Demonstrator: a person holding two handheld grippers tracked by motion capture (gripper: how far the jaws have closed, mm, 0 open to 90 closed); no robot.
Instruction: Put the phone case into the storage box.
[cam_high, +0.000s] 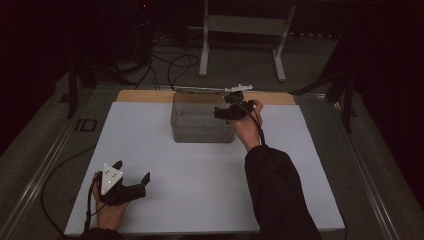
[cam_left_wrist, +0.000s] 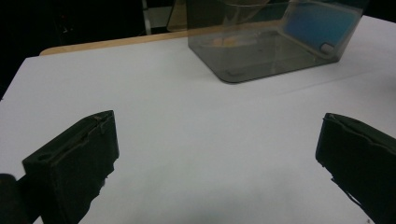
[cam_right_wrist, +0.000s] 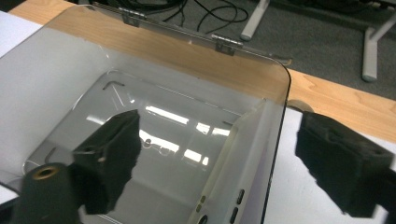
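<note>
Nearest the high camera, a dark sleeve (cam_high: 282, 195) stretches across the white table (cam_high: 200, 170) toward a clear plastic box (cam_high: 202, 120) standing at the far edge, its hinged lid tipped back. Right hand-held gripper (cam_high: 231, 111) hangs over the box's right wall with jaws spread wide, one inside and one outside the rim, gripping nothing. Left hand-held gripper (cam_high: 131, 176) rests near the front-left corner, jaws also wide and empty. Closing squarely on that thin wall, well down from the rim, would likely give a steadier hold. Contents are hard to read: reflections cloud the floor of the box, and something blue (cam_left_wrist: 315, 23) shows through it, unidentifiable.
</note>
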